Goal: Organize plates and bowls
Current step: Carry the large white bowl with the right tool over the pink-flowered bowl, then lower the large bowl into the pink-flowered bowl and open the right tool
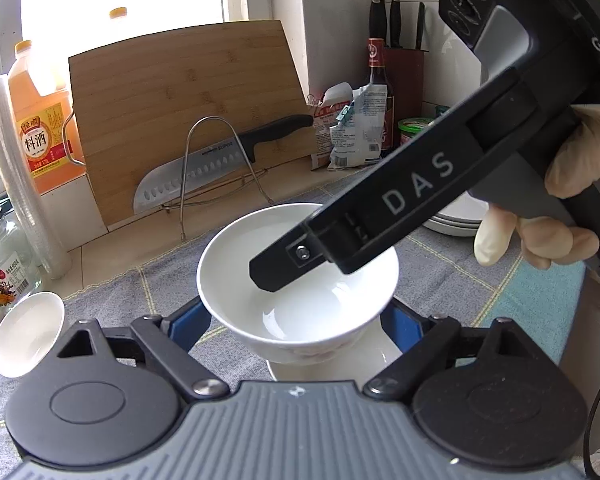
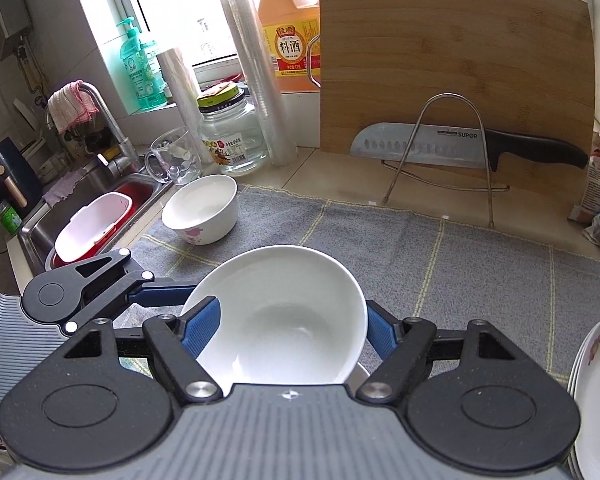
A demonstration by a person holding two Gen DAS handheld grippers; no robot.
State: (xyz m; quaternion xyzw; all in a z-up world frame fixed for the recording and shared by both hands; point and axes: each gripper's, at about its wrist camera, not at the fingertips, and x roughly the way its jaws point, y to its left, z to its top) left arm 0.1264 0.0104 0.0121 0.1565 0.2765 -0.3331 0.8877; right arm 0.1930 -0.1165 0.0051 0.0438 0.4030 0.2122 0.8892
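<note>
Both right gripper [image 2: 288, 330] fingers [image 2: 200, 330] flank white bowl [image 2: 284, 312], one inside rim.

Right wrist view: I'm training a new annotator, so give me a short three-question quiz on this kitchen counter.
1. True or false: the knife lies flat on the grey cloth.
2. Where is the stack of plates? A) at the right edge of the view B) in the sink C) on the cutting board
3. Fill in: the flowered bowl stands on the corner of the cloth nearest the ____.

Key:
1. False: it rests in the wire rack, against the cutting board.
2. A
3. sink
</note>
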